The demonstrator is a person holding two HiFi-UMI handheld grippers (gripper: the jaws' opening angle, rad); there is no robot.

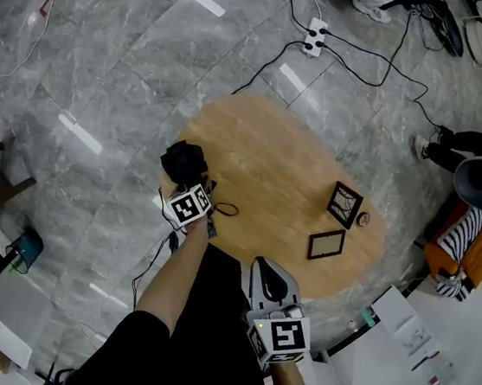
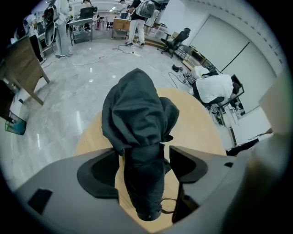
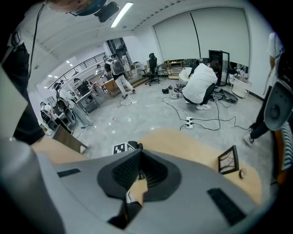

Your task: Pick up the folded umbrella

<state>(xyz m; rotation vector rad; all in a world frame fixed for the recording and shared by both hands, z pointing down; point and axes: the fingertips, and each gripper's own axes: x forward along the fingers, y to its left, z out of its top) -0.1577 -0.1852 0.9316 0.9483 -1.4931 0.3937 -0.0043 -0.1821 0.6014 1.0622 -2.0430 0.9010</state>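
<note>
Folded umbrella (image 1: 184,161), black, lies at the left edge of an oval wooden tabletop (image 1: 287,175), its loose bunched canopy pointing away from the person and its tighter handle end pointing toward them. The left gripper (image 2: 145,167) hangs steeply over it with its fingers (image 2: 98,171) spread wide, one on each side of the narrow wrapped section. No squeeze shows, and this looks like the line-up for a grasp, probably chosen there because that section is firmer than the floppy folds. The right gripper (image 3: 136,176) waits low beside the person's lap, well apart from the umbrella, fingers together on nothing, likely because one gripper is enough. Two dark picture frames (image 1: 345,204) sit on the far right of the tabletop, clear of the work. A thin wrist loop (image 1: 226,209) trails from the handle. No brand or words can be read; each gripper's marker cube (image 1: 190,205) shows only black-and-white squares.
</note>
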